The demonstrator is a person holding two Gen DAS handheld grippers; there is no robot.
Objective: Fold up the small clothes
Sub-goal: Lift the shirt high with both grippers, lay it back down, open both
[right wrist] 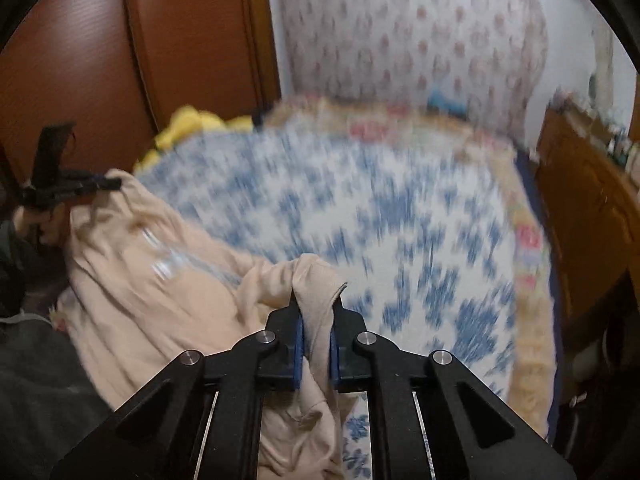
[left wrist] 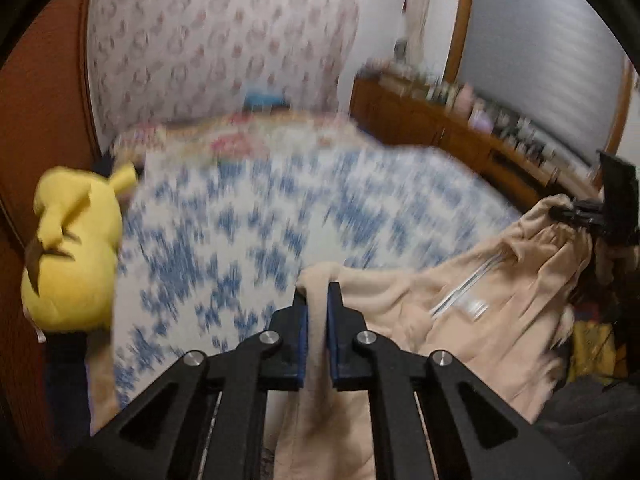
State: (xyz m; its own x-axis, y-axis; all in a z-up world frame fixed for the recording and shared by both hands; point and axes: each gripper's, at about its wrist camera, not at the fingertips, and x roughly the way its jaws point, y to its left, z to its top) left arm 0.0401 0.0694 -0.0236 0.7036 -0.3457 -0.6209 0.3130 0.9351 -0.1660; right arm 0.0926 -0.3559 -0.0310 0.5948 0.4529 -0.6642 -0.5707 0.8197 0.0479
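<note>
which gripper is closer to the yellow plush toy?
Left. The yellow plush toy lies at the bed's left edge, just left of the left gripper. The right gripper holds the beige garment on the far side from it.

A bedroom: floral bedspread (left wrist: pixel 280 216), plush toy (left wrist: pixel 72 248).

The left tongs (left wrist: pixel 318 292), bottom centre of their own view, are clamped on beige cloth (left wrist: pixel 404 300). The right tongs (right wrist: pixel 316 300), likewise placed, pinch another bunch, both tilted downward.
</note>
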